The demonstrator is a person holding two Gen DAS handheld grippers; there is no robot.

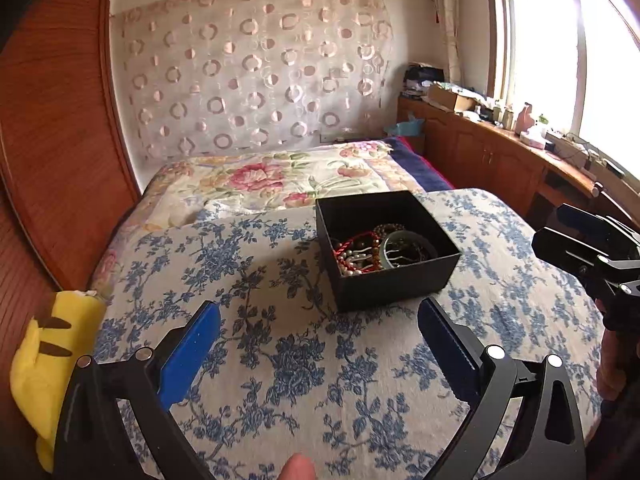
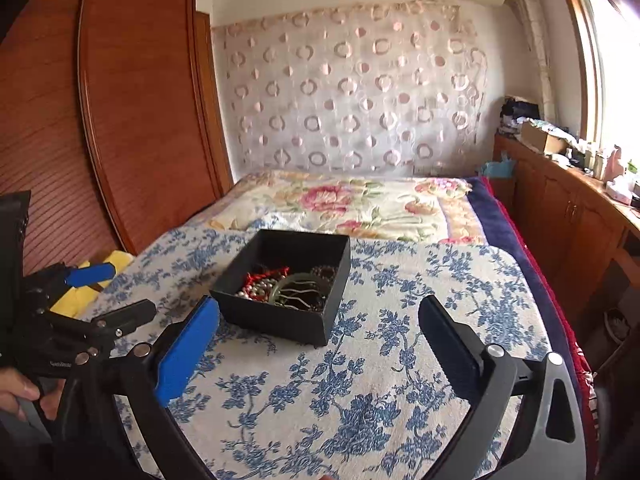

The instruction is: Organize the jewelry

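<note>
An open black box sits on a blue-flowered cloth on the bed. It holds a tangle of jewelry: a red cord, a pearl string, brown bead bracelets and a greenish bangle. The box also shows in the right wrist view, with the bangle inside. My left gripper is open and empty, just in front of the box. My right gripper is open and empty, near the box's front right corner. Each gripper shows in the other's view: the right, the left.
A yellow plush toy lies at the cloth's left edge. A pink-flowered quilt covers the bed beyond the box. A wooden wardrobe stands on the left. A cluttered wooden cabinet runs under the window on the right.
</note>
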